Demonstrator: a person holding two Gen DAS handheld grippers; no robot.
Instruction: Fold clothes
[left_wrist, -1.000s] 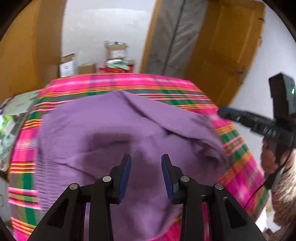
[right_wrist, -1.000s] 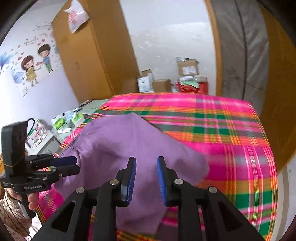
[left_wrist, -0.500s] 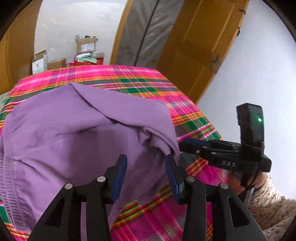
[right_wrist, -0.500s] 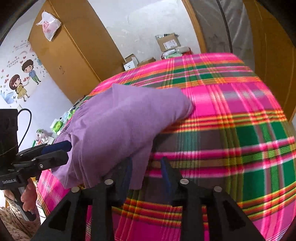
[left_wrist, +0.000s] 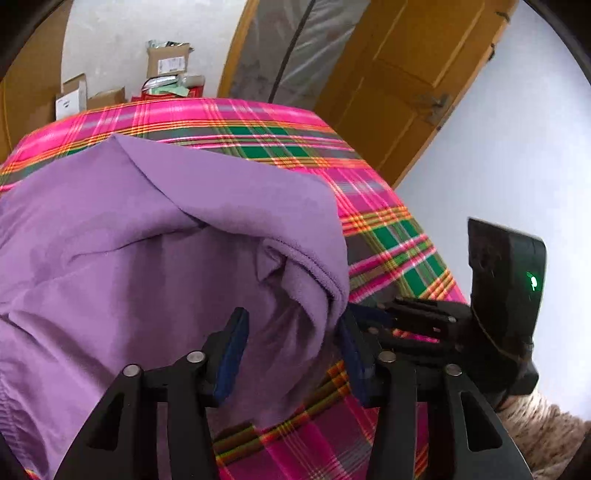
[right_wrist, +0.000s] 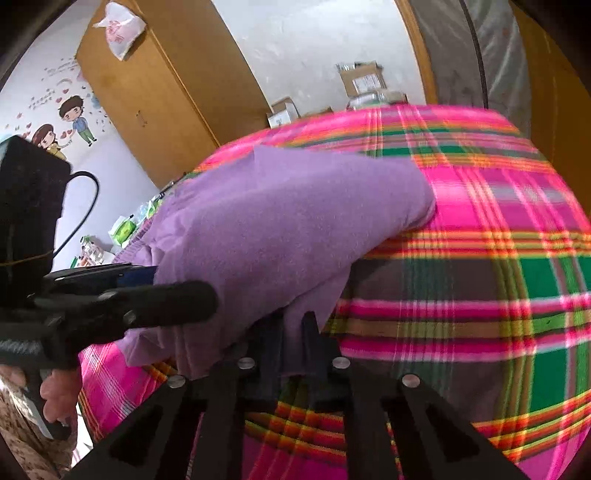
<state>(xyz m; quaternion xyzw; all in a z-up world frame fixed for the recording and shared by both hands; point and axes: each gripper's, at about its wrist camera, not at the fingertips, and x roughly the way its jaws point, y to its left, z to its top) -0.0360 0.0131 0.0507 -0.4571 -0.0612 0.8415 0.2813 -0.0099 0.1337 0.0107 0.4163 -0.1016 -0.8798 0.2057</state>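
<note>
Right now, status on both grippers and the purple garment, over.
Left gripper open, astride the purple knit garment's near edge. Right gripper shut on that edge. Garment bunched on pink plaid cloth. Nothing blocking.

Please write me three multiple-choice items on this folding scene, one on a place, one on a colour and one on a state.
1. Where does the purple garment lie?
A. On the plaid cloth over the table
B. On the floor by the door
C. In a cardboard box

2. What colour leads in the plaid cloth?
A. Blue
B. Pink
C. White

3. How does the left gripper stand?
A. Shut flat on the plaid cloth
B. Open, with a fold of the garment between its fingers
C. Lifted well clear of the garment

Answers:
1 A, the plaid shows around the garment on its far and right sides.
2 B, broad pink bands run across it, with green and orange stripes.
3 B, a wide gap shows between the blue pads, and purple fabric hangs in it.
</note>
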